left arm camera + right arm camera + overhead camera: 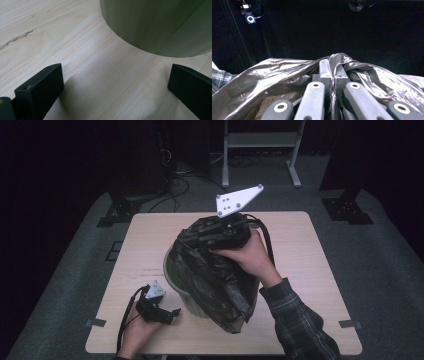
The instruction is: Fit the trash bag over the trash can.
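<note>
A pale green bin stands on the wooden table, left of centre. A black plastic bag is draped over and into it, spilling down its right side. My right gripper is above the bin's far rim, shut on a fold of the bag; in the right gripper view the bag's film is pinched between the closed jaws of this gripper. My left gripper rests low on the table by the bin's near-left base. It is open and holds nothing, with the bin wall just ahead.
Bare tabletop lies to the left and right of the bin. Beyond the table, on the grey floor, stand a white frame, black stand bases and loose cables. The room around is dark.
</note>
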Action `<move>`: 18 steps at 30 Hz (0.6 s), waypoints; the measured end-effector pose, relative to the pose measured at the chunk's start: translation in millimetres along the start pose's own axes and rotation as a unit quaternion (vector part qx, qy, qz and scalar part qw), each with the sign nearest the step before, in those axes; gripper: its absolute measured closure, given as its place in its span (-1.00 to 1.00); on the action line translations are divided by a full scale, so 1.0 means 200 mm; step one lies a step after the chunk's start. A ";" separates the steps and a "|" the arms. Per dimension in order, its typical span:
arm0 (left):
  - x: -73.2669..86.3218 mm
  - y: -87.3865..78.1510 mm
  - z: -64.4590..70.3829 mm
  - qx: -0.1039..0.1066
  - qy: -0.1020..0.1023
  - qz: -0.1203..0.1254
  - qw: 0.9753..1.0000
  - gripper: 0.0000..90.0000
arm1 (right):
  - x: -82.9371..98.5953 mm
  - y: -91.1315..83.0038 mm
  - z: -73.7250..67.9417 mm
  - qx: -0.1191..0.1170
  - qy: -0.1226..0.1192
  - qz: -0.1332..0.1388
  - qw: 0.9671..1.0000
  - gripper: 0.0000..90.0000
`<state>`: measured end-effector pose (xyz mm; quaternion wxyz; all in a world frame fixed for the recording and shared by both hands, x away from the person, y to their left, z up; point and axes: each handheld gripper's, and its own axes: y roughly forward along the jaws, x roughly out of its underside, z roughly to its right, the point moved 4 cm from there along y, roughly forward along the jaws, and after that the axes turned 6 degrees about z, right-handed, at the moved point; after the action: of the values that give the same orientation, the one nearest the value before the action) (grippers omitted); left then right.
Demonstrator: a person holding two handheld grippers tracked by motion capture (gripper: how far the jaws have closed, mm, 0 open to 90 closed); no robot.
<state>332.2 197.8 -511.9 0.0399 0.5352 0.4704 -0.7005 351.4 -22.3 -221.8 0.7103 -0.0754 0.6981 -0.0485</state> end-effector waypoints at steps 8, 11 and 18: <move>0.00 0.00 0.00 0.001 0.001 -0.001 1.000 -1.00 | -0.08 0.17 0.07 -0.015 -0.001 0.012 1.000 0.98; 0.00 0.00 0.00 0.002 0.001 -0.003 1.000 -1.00 | -0.12 0.22 0.10 -0.022 -0.002 0.015 1.000 0.98; 0.00 0.00 0.00 0.004 0.003 -0.003 1.000 -1.00 | -0.14 0.31 0.13 -0.033 0.006 0.025 0.999 0.98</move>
<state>331.1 198.0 -511.6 0.0341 0.5362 0.4693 -0.7007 375.3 43.9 -204.5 0.7042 -0.0811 0.7053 -0.0079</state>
